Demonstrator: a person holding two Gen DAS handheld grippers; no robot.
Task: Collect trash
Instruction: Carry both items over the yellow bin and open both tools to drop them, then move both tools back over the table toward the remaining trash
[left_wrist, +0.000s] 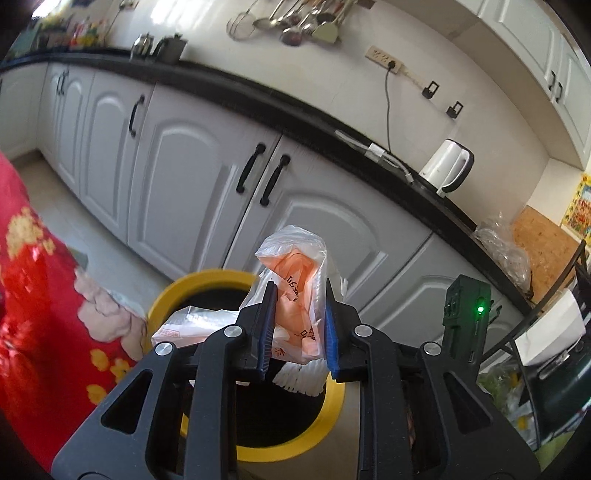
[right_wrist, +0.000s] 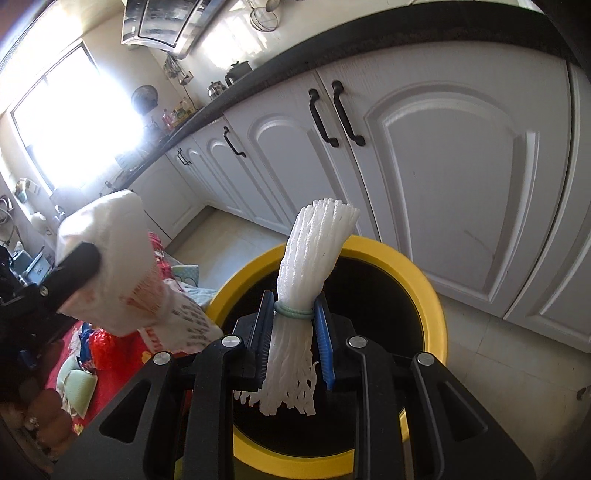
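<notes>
The left gripper (left_wrist: 299, 328) is clamped on a crumpled clear plastic bag with orange print (left_wrist: 295, 295), which sticks up between the blue pads. The orange characters on it are too creased to read. The right gripper (right_wrist: 293, 339) squeezes a white foam net sleeve (right_wrist: 314, 251) bound by a pale green elastic band (right_wrist: 293, 308); its ends stand out above and below the pads. Both grippers tilt downward over the black round bin with a yellow rim (right_wrist: 424, 280), near the white cabinet doors (right_wrist: 454, 166).
</notes>
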